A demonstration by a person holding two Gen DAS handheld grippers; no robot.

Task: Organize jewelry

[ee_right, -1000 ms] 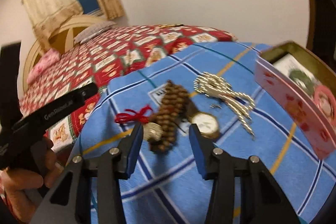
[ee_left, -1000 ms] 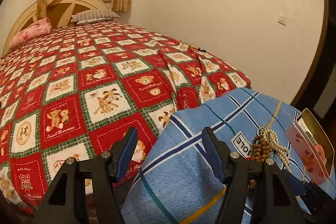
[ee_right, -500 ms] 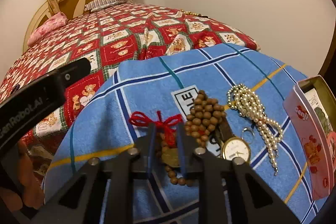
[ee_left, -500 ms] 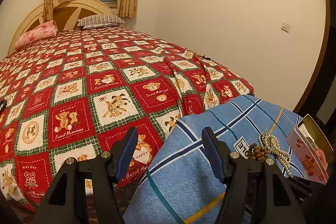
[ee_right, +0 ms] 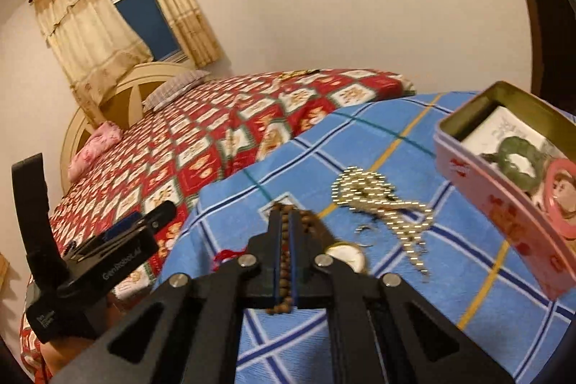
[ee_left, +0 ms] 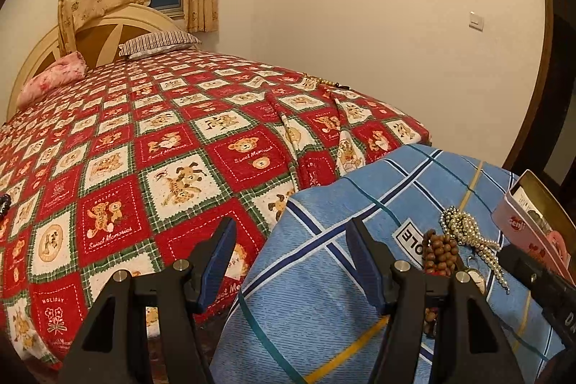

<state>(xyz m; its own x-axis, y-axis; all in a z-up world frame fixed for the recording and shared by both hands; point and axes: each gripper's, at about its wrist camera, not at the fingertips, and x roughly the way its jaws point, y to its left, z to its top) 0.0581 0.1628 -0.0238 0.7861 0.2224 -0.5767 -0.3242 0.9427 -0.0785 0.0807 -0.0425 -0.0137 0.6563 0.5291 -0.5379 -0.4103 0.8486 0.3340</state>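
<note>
My right gripper (ee_right: 285, 222) is shut on a brown wooden bead string (ee_right: 285, 270) and holds it above the blue checked cloth (ee_right: 360, 139). A red tassel (ee_right: 225, 255) hangs at its left. A wristwatch (ee_right: 347, 257) and a pearl necklace (ee_right: 381, 207) lie on the cloth just right of the fingers. A pink tin (ee_right: 504, 218) stands open at the right with a green bangle (ee_right: 518, 164) inside. My left gripper (ee_left: 289, 251) is open and empty at the cloth's left edge. The beads (ee_left: 441, 252), pearls (ee_left: 468, 236) and tin (ee_left: 532, 233) lie to its right.
A bed with a red teddy-bear quilt (ee_left: 162, 146) fills the left and back. A small bead chain (ee_left: 324, 83) lies at the quilt's far edge. Pillows (ee_left: 158, 44) rest by the headboard. A dark door frame (ee_left: 540, 60) stands at the right.
My right gripper closed on the wooden bead string and lifted it, swinging the view up and right. My left gripper stayed open and barely moved.
</note>
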